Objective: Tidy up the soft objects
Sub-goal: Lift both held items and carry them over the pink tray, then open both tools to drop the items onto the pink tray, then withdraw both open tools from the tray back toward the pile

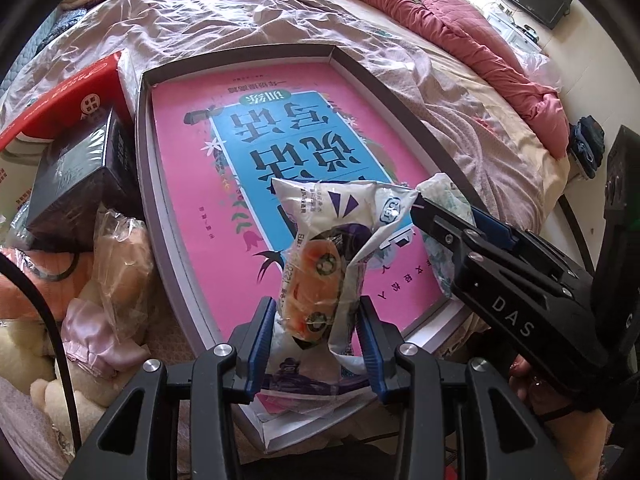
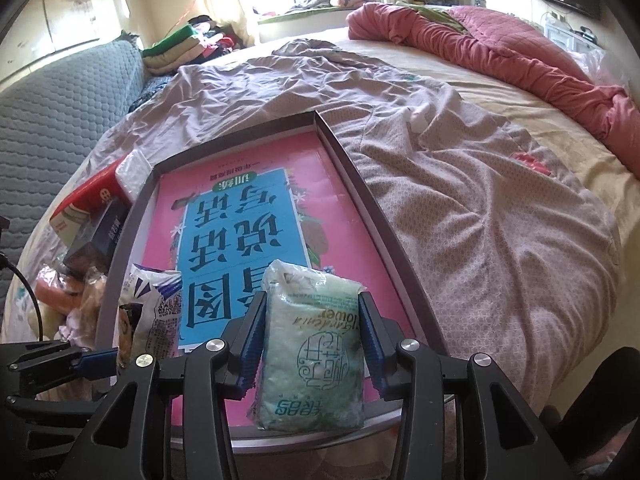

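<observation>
A shallow grey tray [image 1: 154, 216] [image 2: 362, 184] lined with a pink and blue printed sheet lies on the bed. My left gripper [image 1: 316, 308] is shut on a white snack packet [image 1: 324, 216] with orange printing, held upright over the tray's near end. In the right wrist view that packet [image 2: 148, 312] shows at the lower left with the left gripper [image 2: 114, 356] beside it. My right gripper [image 2: 312, 300] is shut on a green soft tissue pack [image 2: 316, 360], its lower end over the tray's near rim. From the left wrist view the right gripper [image 1: 436, 210] sits close to the right of the packet, the tissue pack [image 1: 442, 190] partly hidden.
Left of the tray lie a red box [image 1: 60, 96], a black box [image 1: 76, 184] and plush toys in clear plastic [image 1: 116, 276]. A crumpled mauve sheet [image 2: 460, 184] covers the bed. A pink quilt [image 2: 500, 52] is bunched along the far right; folded clothes [image 2: 180, 46] sit at the back.
</observation>
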{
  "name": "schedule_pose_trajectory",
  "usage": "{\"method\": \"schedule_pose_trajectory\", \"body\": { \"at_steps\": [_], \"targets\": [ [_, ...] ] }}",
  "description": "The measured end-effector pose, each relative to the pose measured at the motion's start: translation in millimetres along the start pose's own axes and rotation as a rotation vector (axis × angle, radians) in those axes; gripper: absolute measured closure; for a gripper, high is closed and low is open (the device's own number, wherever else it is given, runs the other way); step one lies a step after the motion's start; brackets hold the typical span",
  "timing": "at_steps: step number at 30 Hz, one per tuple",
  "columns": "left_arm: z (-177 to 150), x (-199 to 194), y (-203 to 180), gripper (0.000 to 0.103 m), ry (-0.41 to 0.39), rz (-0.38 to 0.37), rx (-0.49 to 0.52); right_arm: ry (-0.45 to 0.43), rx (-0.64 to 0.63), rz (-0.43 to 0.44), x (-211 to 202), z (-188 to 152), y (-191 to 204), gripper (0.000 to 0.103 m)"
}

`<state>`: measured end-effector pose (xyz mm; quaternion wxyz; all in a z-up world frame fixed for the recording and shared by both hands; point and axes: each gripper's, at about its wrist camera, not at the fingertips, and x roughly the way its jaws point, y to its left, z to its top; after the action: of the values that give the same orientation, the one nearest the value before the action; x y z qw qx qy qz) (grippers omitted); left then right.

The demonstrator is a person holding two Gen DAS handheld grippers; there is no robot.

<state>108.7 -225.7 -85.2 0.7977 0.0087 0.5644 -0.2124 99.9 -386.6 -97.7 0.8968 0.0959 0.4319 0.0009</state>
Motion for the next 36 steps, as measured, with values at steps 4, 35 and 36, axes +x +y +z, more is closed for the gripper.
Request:
{"method": "schedule_pose_trajectory", "body": {
  "at_steps": [4,35,36],
  "targets": [
    [2,3,0,0.062,0.004,0.015,0.001,-0.001,0.002,0.002,1,0,-1,0.056],
    [-3,-72,9,0.026,-0.166,0.116,0.02,-0.134,-0.043,-0.006,-65,17,20,0.026],
    [-4,-74,11,0.026,-0.17,0.126,0.014,-0.137,-0.046,-0.003,-68,17,23,0.026]
  ]
}}
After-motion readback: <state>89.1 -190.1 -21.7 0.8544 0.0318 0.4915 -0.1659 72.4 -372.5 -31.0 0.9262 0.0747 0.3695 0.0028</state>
